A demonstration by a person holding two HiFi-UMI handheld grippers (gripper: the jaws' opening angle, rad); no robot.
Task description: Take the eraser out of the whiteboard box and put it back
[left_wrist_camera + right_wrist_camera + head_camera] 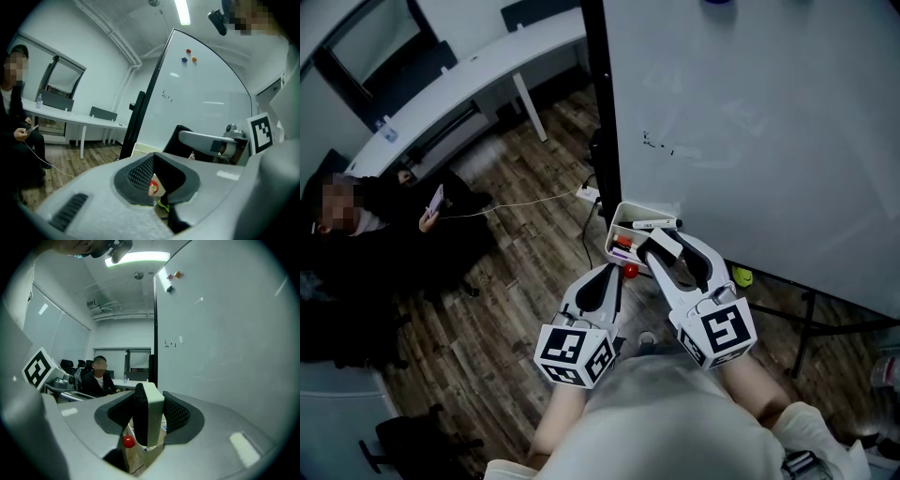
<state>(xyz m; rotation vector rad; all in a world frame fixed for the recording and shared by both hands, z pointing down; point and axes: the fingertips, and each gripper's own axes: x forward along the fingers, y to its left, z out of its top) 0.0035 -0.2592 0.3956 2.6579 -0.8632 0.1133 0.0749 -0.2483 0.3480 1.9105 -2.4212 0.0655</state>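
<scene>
In the right gripper view my right gripper (pixel 149 425) is shut on the eraser (pixel 150 411), a white block with a black felt side that stands upright between the pads. Below it show the pale whiteboard box (pixel 135 456) and a red knob (pixel 129 441). In the head view the right gripper (pixel 664 246) hovers just in front of the box (pixel 617 223), which hangs at the whiteboard's (pixel 750 122) lower left corner and holds a marker (pixel 654 223). My left gripper (pixel 614 277) stays lower left of the box, jaws together and holding nothing (pixel 153 188).
A seated person (pixel 366 234) with a phone is at the left on the wooden floor. A white desk (pixel 469 75) runs along the back. A cable (pixel 534 202) crosses the floor. The board's stand legs (pixel 806 314) and a green object (pixel 742 277) are at the right.
</scene>
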